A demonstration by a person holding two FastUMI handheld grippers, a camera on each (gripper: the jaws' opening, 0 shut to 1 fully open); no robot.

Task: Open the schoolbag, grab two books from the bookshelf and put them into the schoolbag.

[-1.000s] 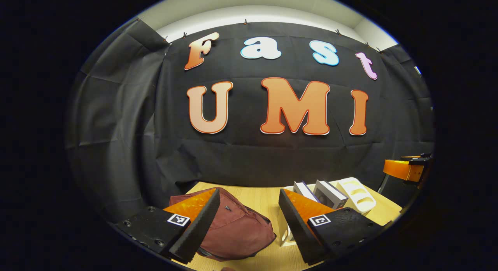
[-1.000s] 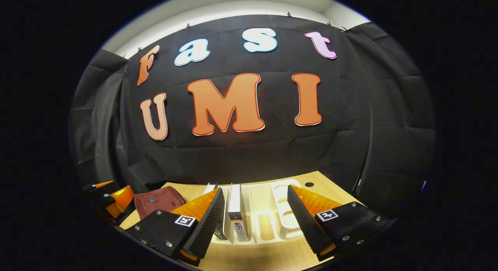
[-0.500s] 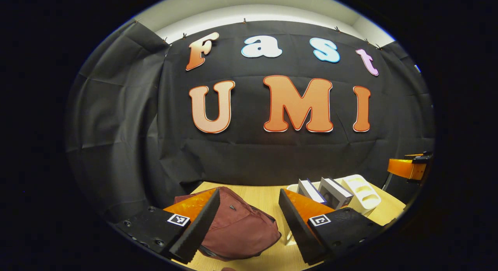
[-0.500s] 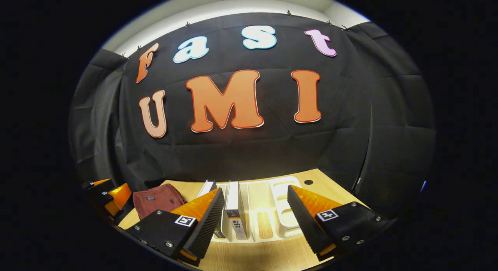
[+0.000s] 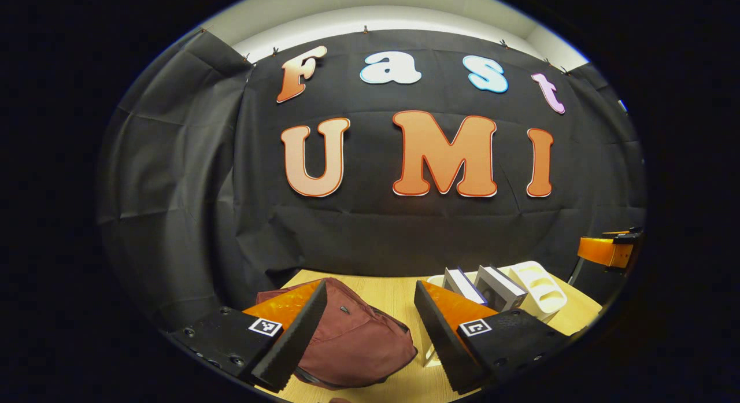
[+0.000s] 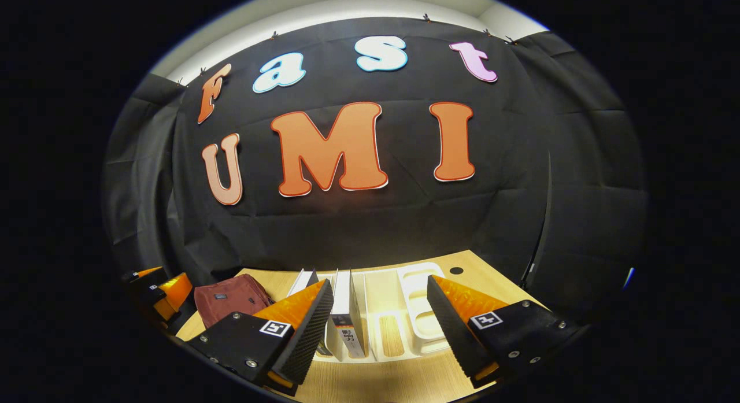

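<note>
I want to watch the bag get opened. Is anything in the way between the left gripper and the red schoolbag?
Nothing visible is in the way. The left gripper is open and hangs just above the schoolbag, which lies shut on the table. The books stand off to the side in the white bookshelf.

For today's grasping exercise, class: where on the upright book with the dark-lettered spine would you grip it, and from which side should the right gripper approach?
Grip the book by its upper edge, coming from above and the front. It stands upright in the white bookshelf with a second book close on one side, so its faces are hard to reach lower down. The right gripper, open, looks wide enough to straddle its thickness.
</note>
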